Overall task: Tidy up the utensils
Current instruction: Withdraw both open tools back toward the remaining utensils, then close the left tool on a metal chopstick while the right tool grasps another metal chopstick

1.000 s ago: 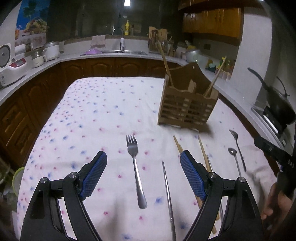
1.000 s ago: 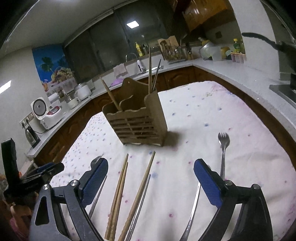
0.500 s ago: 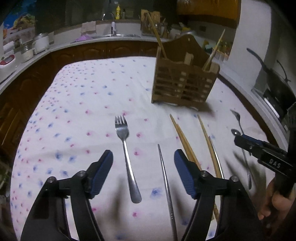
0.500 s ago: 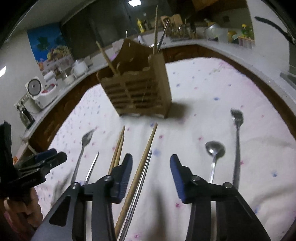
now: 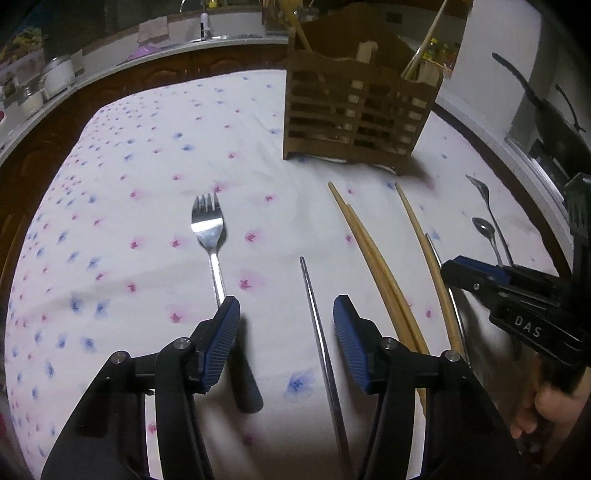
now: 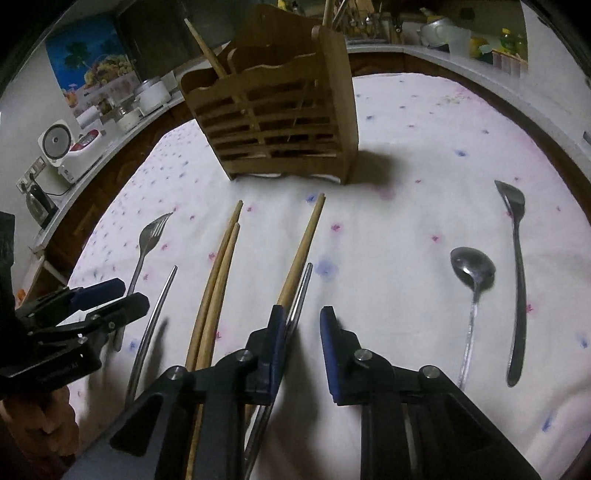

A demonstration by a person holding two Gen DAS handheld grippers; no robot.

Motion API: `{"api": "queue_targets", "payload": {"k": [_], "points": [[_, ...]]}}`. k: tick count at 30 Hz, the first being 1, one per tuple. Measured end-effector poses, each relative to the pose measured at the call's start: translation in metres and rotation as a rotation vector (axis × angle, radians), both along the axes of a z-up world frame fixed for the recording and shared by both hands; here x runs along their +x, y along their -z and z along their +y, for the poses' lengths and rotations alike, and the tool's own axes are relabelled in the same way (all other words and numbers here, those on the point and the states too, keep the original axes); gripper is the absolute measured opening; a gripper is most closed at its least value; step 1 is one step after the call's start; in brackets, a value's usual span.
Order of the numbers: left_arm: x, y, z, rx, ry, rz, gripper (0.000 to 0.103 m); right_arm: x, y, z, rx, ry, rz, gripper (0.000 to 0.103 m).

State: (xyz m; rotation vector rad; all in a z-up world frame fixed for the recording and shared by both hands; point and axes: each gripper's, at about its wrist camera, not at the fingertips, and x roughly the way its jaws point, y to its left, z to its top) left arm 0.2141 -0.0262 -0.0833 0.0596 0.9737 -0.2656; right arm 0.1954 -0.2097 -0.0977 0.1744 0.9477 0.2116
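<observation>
A wooden slatted utensil holder [image 5: 354,110] [image 6: 280,118] stands upright on the flowered tablecloth with chopsticks in it. In front lie a fork [image 5: 210,236] [image 6: 147,240], a metal chopstick [image 5: 314,302] [image 6: 155,317], a pair of wooden chopsticks [image 5: 373,258] [image 6: 218,280], a single wooden chopstick [image 5: 424,254] [image 6: 303,247] beside another metal chopstick [image 6: 301,288], a spoon [image 6: 472,277] and a second long-handled utensil [image 6: 517,266]. My left gripper [image 5: 286,332] is open low over the cloth; the first metal chopstick lies between its fingers. My right gripper [image 6: 301,332] is partly open, empty, low over the handle ends of the single wooden and metal chopsticks.
Dark kitchen counters ring the table, with a rice cooker [image 6: 62,147] and pots [image 6: 151,96] at the left, a sink [image 5: 207,33] behind and a black pan [image 5: 546,122] on the stove at right. Table edges lie close on both sides.
Both grippers have dropped lower and moved forward toward the utensils. The right gripper's fingers have narrowed a lot; the left gripper's fingers have narrowed somewhat.
</observation>
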Motion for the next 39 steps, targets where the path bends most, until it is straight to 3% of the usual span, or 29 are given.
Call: {"api": "queue_targets", "payload": {"k": [4, 17, 19, 24, 28, 33, 39], "points": [[0.007, 0.01, -0.003, -0.005, 0.018, 0.045, 0.046, 0.005, 0.0, 0.003, -0.027, 0.0, 0.005, 0.016], [0.021, 0.011, -0.022, 0.08, 0.067, 0.031, 0.046, 0.03, 0.0, 0.007, -0.063, -0.02, 0.023, 0.014], [0.021, 0.012, -0.025, 0.083, 0.077, 0.021, 0.041, 0.031, 0.0, 0.01, -0.082, -0.033, 0.022, 0.014], [0.018, 0.011, -0.033, 0.086, 0.113, -0.001, 0.013, 0.031, 0.001, 0.017, -0.125, -0.049, 0.009, 0.013], [0.018, 0.011, -0.038, 0.091, 0.121, -0.009, 0.006, 0.031, 0.0, 0.015, -0.125, -0.042, 0.004, 0.008], [0.019, 0.009, -0.033, 0.053, 0.11, 0.006, 0.004, 0.03, -0.003, 0.009, -0.05, -0.039, 0.005, 0.006], [0.008, -0.01, -0.019, -0.04, 0.089, -0.017, 0.003, 0.017, -0.027, 0.002, 0.012, -0.042, -0.058, 0.004]]}}
